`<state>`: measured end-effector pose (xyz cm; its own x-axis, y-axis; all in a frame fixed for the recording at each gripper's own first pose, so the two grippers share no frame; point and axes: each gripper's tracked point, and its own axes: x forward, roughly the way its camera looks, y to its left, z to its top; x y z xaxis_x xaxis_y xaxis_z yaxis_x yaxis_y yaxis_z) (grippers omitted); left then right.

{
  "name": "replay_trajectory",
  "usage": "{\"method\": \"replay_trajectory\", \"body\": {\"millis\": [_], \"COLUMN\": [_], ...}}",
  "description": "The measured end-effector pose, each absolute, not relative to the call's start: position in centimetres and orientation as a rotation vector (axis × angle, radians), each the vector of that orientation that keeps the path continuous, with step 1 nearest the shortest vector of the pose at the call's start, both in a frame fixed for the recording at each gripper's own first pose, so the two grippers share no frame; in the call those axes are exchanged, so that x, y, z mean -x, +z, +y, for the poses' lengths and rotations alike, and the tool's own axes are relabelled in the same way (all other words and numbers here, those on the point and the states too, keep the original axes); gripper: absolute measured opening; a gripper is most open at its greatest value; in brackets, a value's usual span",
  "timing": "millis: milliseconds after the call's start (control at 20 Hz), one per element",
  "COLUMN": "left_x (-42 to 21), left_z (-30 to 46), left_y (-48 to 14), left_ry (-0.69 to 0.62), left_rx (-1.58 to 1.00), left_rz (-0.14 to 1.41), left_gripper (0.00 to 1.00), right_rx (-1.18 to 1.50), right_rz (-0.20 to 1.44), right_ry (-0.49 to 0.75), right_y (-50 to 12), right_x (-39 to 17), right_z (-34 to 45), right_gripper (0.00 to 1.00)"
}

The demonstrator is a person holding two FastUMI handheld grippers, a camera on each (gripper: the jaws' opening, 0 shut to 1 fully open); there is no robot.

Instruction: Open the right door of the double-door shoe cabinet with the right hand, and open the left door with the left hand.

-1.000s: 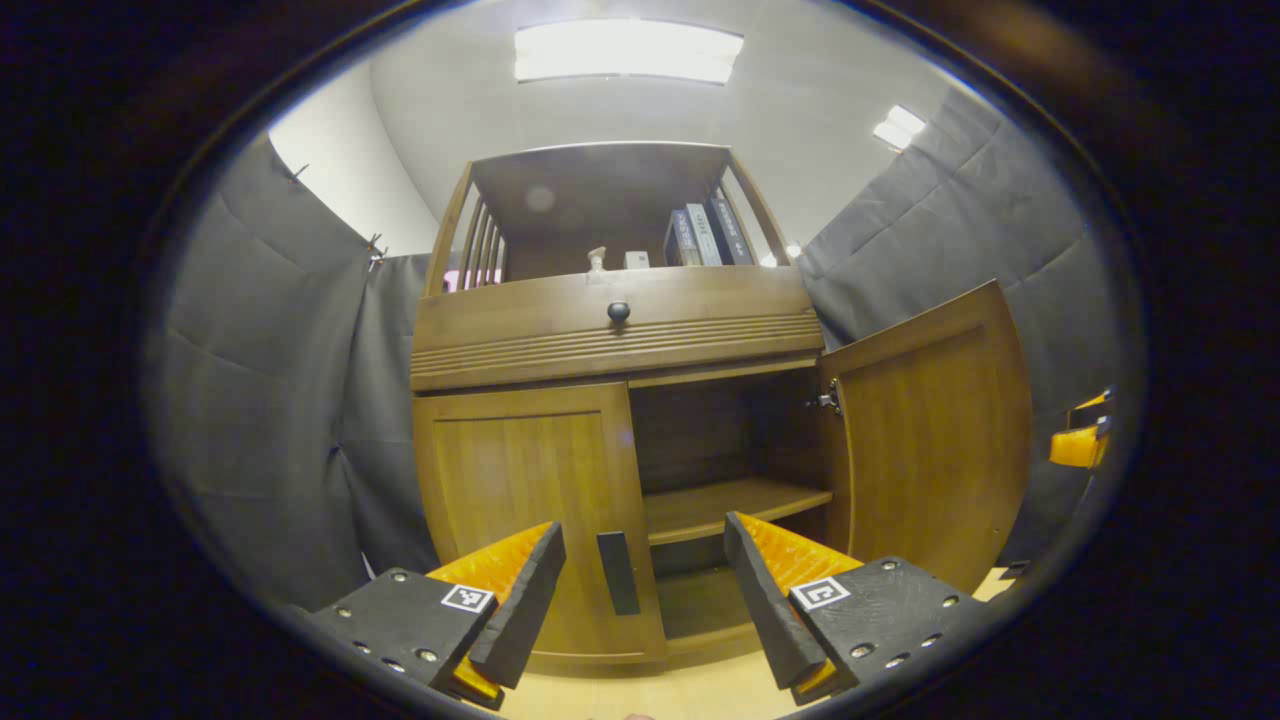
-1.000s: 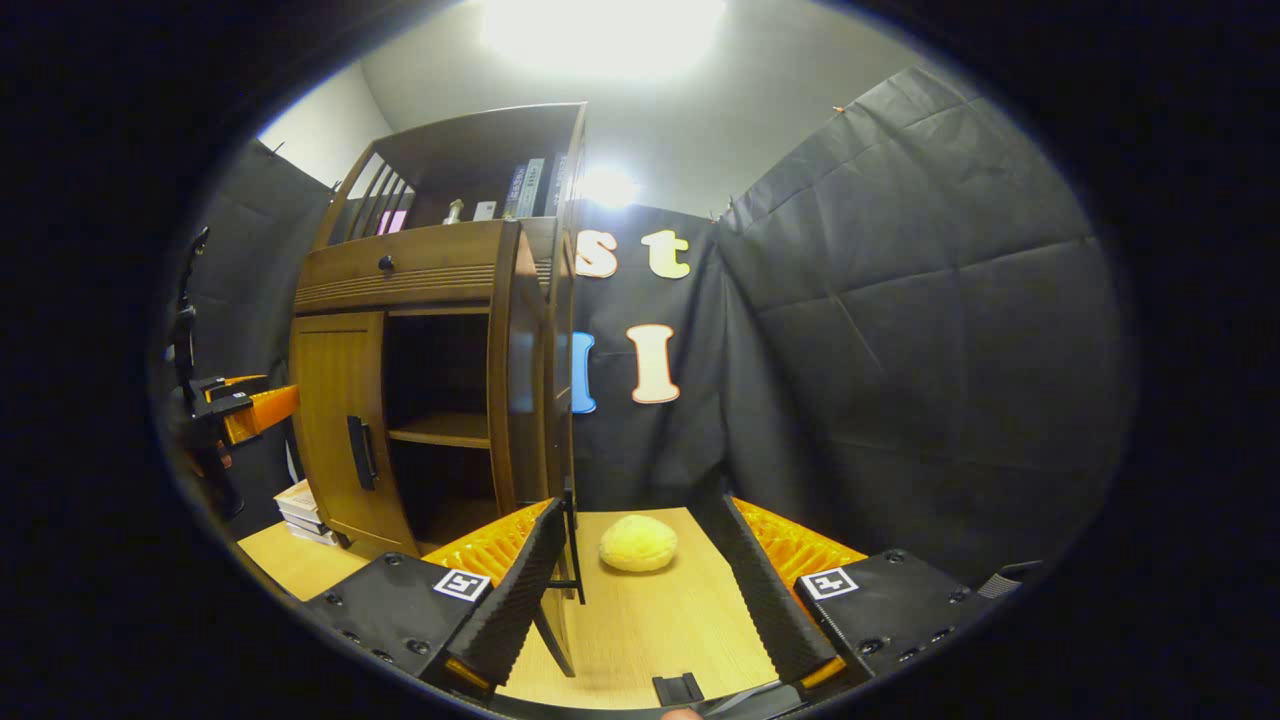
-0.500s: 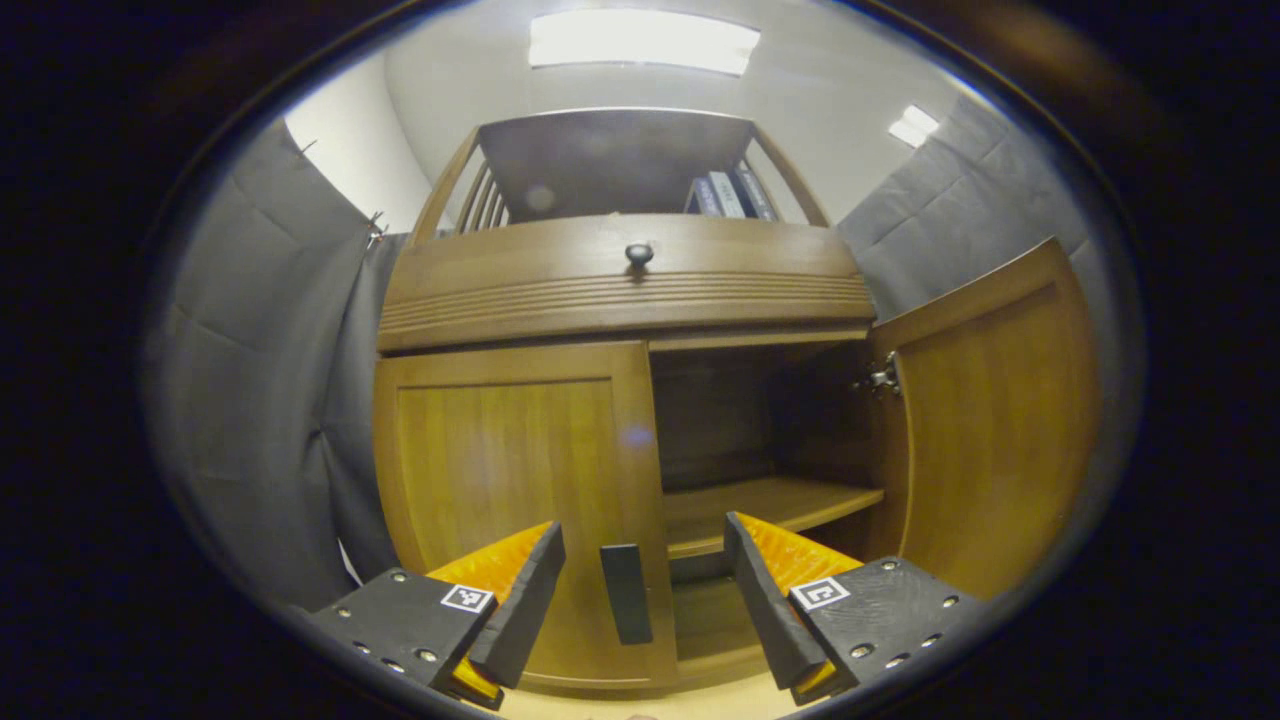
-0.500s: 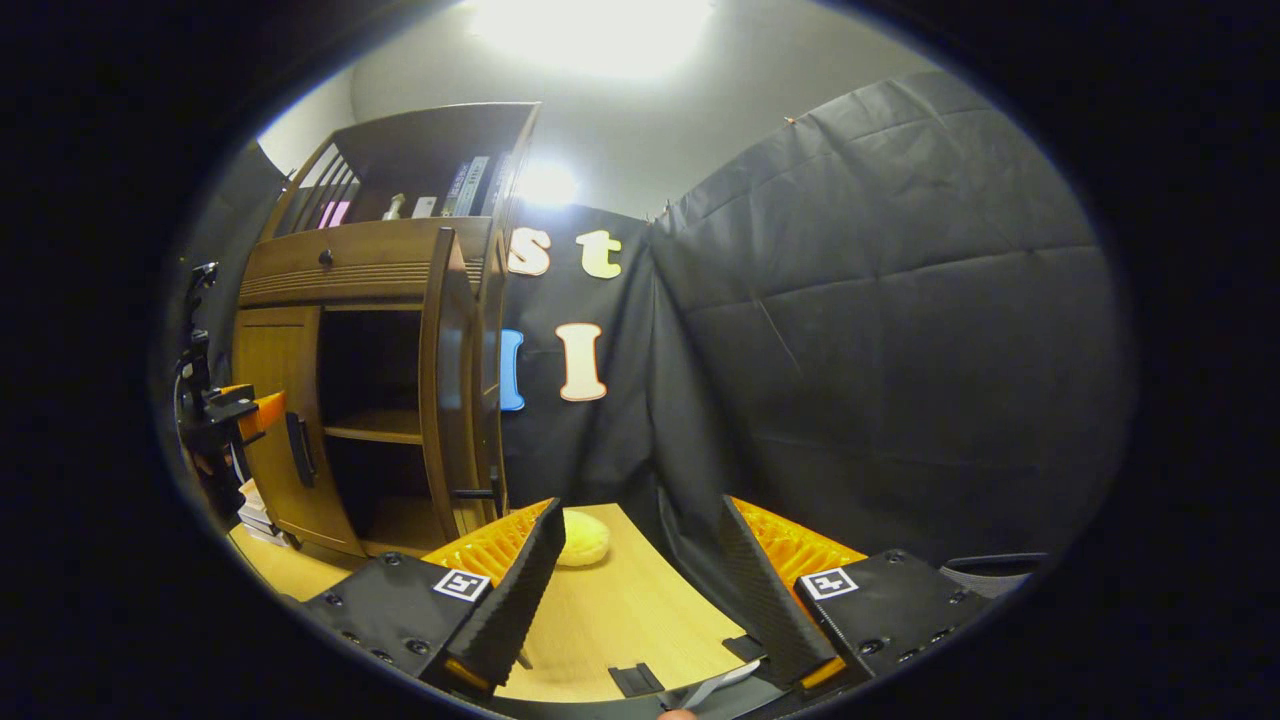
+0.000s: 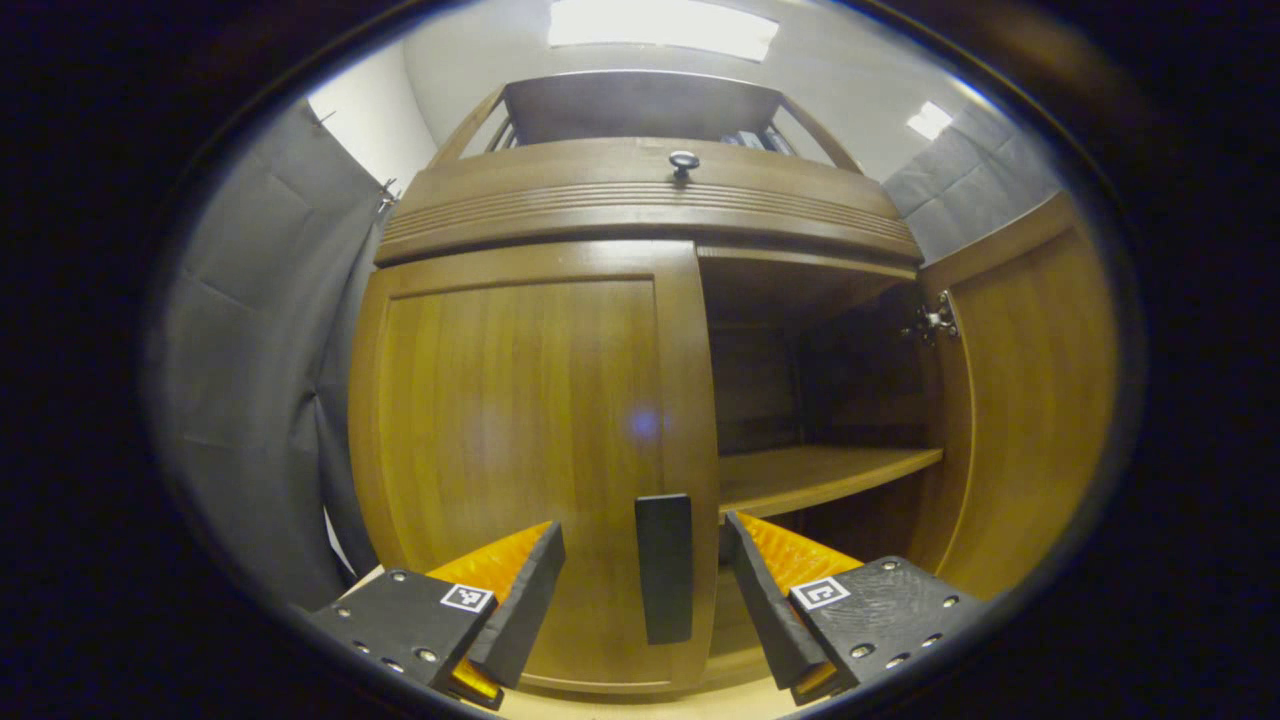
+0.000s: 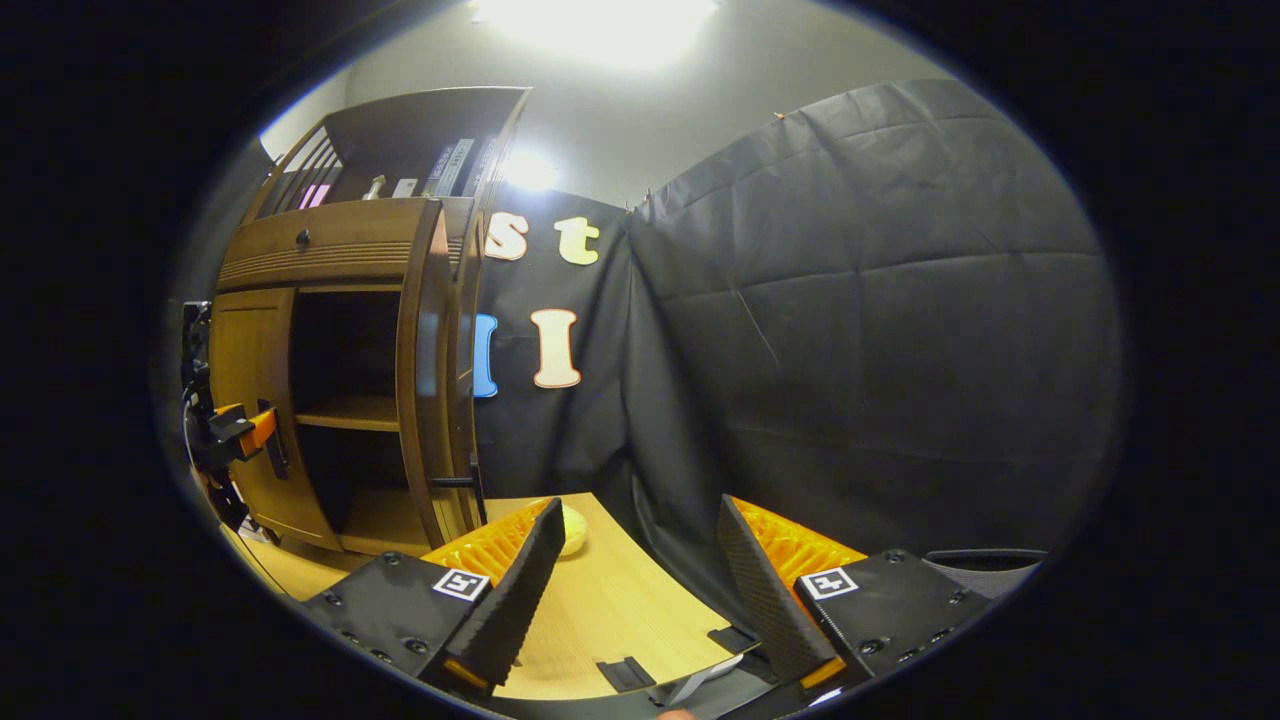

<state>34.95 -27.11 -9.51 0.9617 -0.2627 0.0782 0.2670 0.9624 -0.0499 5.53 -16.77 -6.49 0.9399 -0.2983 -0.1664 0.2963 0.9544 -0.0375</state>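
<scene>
The wooden shoe cabinet [image 5: 640, 200] stands close in front in the left gripper view. Its left door [image 5: 520, 420] is closed, with a dark vertical handle [image 5: 664, 568] at its right edge. My left gripper [image 5: 643, 525] is open, and the handle stands in the gap between its fingers without touching either. The right door [image 5: 1030, 400] stands swung open. In the right gripper view that open right door [image 6: 425, 370] shows edge-on at the left, and the left gripper [image 6: 235, 430] is at the left door [image 6: 245, 400]. My right gripper [image 6: 640, 503] is open and holds nothing, away from the cabinet.
A drawer with a round knob [image 5: 684, 162] runs above the doors. Inside, a bare shelf [image 5: 815, 470] shows. Books [image 6: 455, 165] stand on the top shelf. A yellow round thing [image 6: 572, 528] lies on the wooden floor [image 6: 620, 610] by the black cloth wall [image 6: 850, 350].
My left gripper has moved in close to the left door, bringing the handle between its fingers. My right gripper has turned and drawn away from the open right door, which stays open.
</scene>
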Motion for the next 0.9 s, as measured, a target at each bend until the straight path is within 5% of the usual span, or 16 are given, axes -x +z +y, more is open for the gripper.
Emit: {"method": "replay_trajectory", "body": {"millis": [400,650,900], "left_x": [-38.2,-38.3,-38.3], "left_z": [-29.6,-29.3,-29.6], "left_y": [-13.1,-12.9,-13.1], "left_ry": [-0.299,-0.271,-0.28], "left_rx": [0.027,0.04,0.049], "left_rz": [-0.016,-0.023,-0.002], "left_gripper": [0.94,0.49,0.29], "right_rx": [0.01,0.018,0.02], "right_rz": [0.184,0.188,0.185], "right_ry": [-0.339,-0.342,-0.341], "right_y": [-6.9,-7.0,-6.8], "right_x": [-5.3,-5.2,-5.0], "right_z": [-16.6,-16.7,-16.9], "right_gripper": [0.94,0.97,0.97]}}
